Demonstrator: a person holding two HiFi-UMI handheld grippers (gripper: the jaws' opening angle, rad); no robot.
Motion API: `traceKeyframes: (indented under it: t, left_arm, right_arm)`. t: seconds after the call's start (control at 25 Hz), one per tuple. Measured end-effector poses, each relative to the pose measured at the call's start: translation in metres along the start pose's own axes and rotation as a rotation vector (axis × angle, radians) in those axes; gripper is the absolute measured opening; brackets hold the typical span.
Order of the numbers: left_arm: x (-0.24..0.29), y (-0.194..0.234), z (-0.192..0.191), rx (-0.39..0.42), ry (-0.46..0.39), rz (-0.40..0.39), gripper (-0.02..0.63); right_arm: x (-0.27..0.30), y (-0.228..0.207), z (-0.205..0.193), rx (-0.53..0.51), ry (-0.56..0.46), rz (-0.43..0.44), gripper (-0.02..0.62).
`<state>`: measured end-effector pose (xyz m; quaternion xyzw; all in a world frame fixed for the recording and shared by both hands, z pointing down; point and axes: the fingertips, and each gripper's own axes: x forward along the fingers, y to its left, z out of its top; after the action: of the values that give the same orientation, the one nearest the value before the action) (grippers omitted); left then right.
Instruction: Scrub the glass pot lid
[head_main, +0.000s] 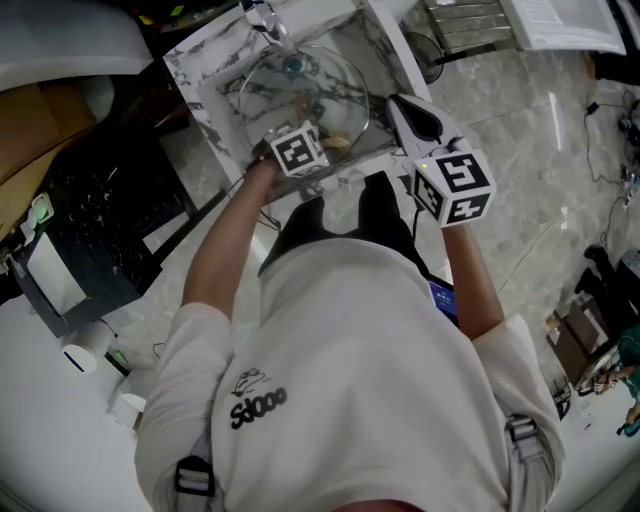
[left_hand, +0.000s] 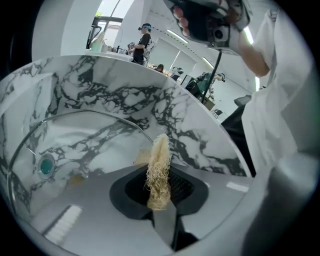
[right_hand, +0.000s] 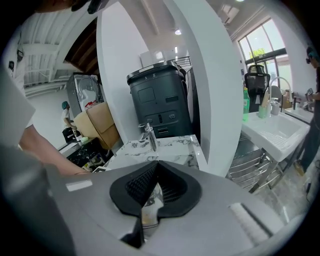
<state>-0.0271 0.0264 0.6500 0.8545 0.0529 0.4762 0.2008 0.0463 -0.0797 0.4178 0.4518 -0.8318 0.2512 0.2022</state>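
The round glass pot lid (head_main: 300, 88) lies in the marble sink (head_main: 205, 80), its teal knob (head_main: 292, 66) facing up. In the left gripper view the lid (left_hand: 75, 145) and knob (left_hand: 46, 165) fill the left of the basin. My left gripper (left_hand: 159, 172) is shut on a tan fibrous scrubber (left_hand: 159, 165), held just over the lid's near edge; from the head view the scrubber (head_main: 336, 141) shows beside the left gripper (head_main: 300, 150). My right gripper (head_main: 415, 120) hovers over the sink's right rim, its jaws (right_hand: 152, 172) shut with nothing between them.
A chrome faucet (right_hand: 150, 135) stands at the back of the marble counter (right_hand: 172, 147). A dark bin (right_hand: 160, 107) and a white pillar (right_hand: 220, 90) rise behind. A black appliance (head_main: 95, 230) sits left of the sink. A wire rack (right_hand: 255, 172) is at the right.
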Motion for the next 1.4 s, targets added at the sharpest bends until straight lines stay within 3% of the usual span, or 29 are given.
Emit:
traceKeyframes:
  t: [0.16, 0.28, 0.52, 0.68, 0.76, 0.88, 1.08, 1.28, 1.4]
  left_arm:
    - [-0.007, -0.024, -0.012, -0.006, 0.036, -0.119, 0.055]
    - [-0.017, -0.028, -0.018, -0.013, 0.042, -0.119, 0.055]
    - [-0.068, 0.016, 0.003, -0.089, -0.102, 0.102, 0.054]
    - [-0.120, 0.079, 0.013, -0.184, -0.219, 0.390, 0.054]
    - [-0.142, 0.109, 0.009, -0.220, -0.230, 0.535, 0.054]
    - [-0.155, 0.140, -0.006, -0.244, -0.183, 0.672, 0.054]
    - [-0.151, 0.168, -0.028, -0.269, -0.104, 0.768, 0.055]
    - [-0.142, 0.193, -0.035, -0.251, -0.085, 0.865, 0.055]
    - [-0.131, 0.201, -0.033, -0.257, -0.078, 0.874, 0.055]
  right_arm:
    - [0.004, 0.005, 0.004, -0.015, 0.005, 0.025, 0.005]
    - [0.007, 0.011, 0.008, -0.034, 0.010, 0.050, 0.005]
    - [0.016, 0.017, 0.016, -0.074, 0.022, 0.094, 0.005]
    - [0.027, 0.018, 0.018, -0.089, 0.032, 0.118, 0.005]
    - [0.031, 0.017, 0.018, -0.095, 0.038, 0.129, 0.005]
    - [0.036, 0.013, 0.015, -0.095, 0.056, 0.136, 0.005]
    - [0.046, 0.007, 0.012, -0.091, 0.081, 0.137, 0.005]
    - [0.053, 0.004, 0.013, -0.083, 0.087, 0.134, 0.005]
    - [0.053, 0.000, 0.013, -0.078, 0.085, 0.127, 0.005]
